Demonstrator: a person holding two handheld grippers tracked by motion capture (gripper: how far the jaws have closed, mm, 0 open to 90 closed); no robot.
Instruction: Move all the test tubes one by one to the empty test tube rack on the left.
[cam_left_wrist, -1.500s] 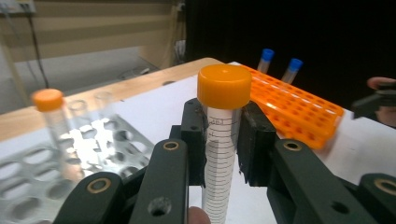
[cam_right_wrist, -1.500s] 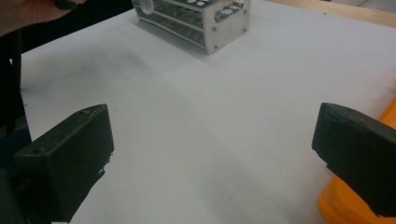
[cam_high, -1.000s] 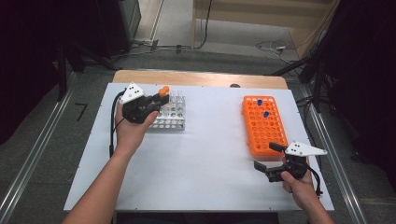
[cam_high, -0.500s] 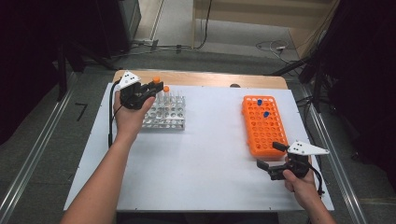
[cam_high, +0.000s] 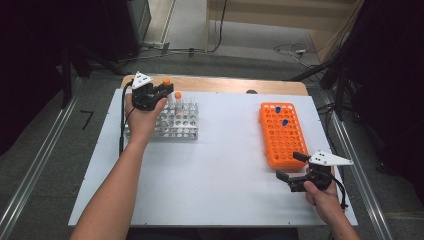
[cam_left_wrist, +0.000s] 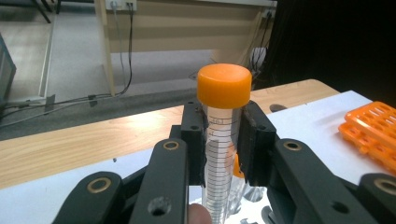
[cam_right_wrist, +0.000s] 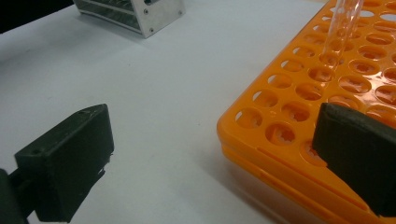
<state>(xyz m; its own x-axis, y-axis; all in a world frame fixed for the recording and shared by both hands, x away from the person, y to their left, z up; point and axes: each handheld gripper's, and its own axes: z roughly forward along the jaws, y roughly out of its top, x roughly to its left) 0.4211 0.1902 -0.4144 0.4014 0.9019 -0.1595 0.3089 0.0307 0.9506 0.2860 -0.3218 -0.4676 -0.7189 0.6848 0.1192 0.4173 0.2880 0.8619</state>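
Left gripper (cam_left_wrist: 223, 140) clamps an upright orange-capped tube (cam_left_wrist: 223, 116) above the metal rack (cam_high: 176, 122); orange rack (cam_high: 282, 135) lies well rightward, beside the wide-open, empty right gripper (cam_high: 292, 170).

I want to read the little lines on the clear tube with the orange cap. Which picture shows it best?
The left gripper view: the clear plastic tube with the orange cap stands close up, clamped upright between the left gripper jaws, its printed lines sharp. The high view shows it tiny above the metal rack.
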